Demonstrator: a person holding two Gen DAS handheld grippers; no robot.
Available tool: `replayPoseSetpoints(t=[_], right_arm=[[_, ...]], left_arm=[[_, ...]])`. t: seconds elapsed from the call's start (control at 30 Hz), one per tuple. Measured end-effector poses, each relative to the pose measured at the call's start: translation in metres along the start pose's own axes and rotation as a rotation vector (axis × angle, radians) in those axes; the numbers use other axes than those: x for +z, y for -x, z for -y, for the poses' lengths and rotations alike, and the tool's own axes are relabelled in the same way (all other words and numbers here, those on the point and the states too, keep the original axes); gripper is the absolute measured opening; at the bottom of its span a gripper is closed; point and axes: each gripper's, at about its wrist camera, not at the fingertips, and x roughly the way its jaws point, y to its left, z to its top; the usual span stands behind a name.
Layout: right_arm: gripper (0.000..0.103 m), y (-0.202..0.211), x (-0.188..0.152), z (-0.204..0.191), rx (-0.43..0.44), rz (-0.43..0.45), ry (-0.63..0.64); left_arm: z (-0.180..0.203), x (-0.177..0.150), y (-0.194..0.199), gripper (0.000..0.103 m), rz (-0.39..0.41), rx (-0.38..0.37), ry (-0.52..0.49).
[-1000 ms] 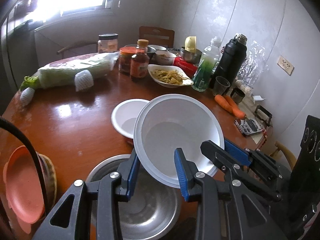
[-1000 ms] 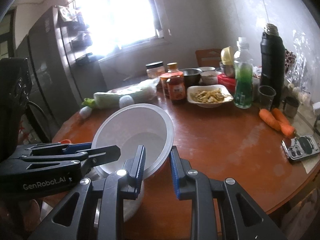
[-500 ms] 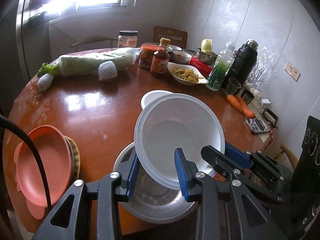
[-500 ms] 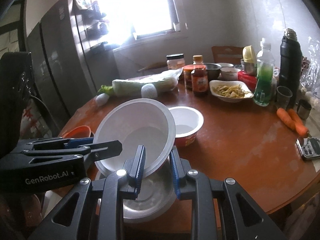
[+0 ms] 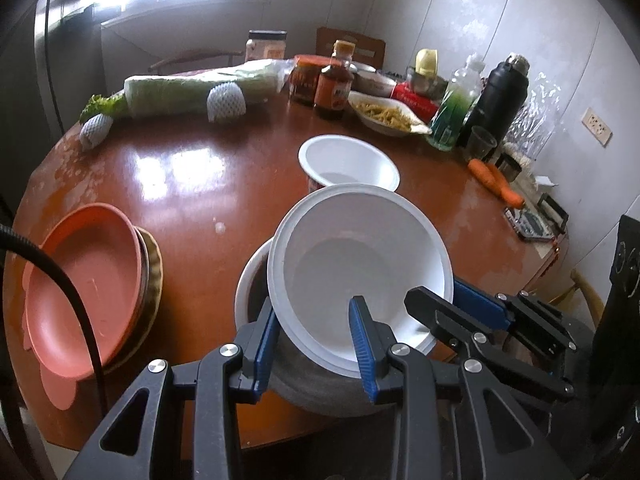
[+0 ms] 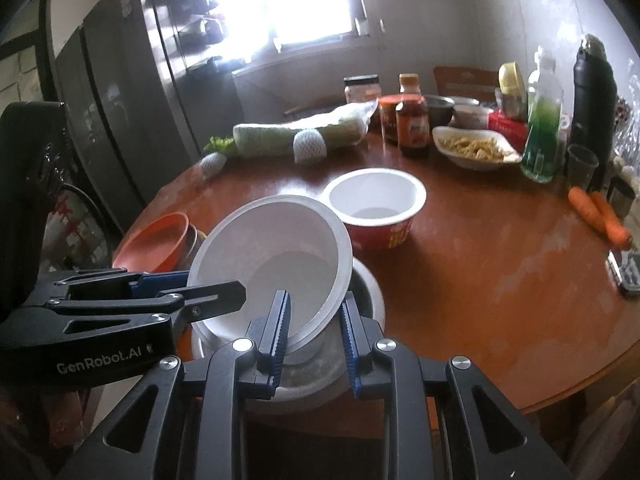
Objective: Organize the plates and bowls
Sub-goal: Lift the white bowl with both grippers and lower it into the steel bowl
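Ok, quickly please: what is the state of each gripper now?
Left gripper: shut on the white bowl, fingers on its near rim.
Right gripper: shut on the same white bowl, at its rim, above the metal bowl.

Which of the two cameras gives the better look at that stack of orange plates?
The left wrist view. There the orange plates lie large and near, with the whole top dish and the stacked rims under it showing. In the right wrist view the orange plates are small, partly hidden behind the left gripper.

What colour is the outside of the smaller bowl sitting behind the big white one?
Red with pale markings, white inside; the small bowl shows it best in the right wrist view.
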Motion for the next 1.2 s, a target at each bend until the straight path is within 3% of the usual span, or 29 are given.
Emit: replayPoseSetpoints(t=[0.93, 1.2], right_arm=[[0.027, -0.019, -0.013, 0.009, 0.013, -0.064, -0.033], [0.033, -0.019, -0.012, 0.010, 0.009, -0.060, -0.033]], left_arm=[[-0.002, -0.008, -0.025, 0.035, -0.064, 0.050, 0.002], [-0.003, -0.008, -0.023, 0.036, -0.057, 0.049, 0.009]])
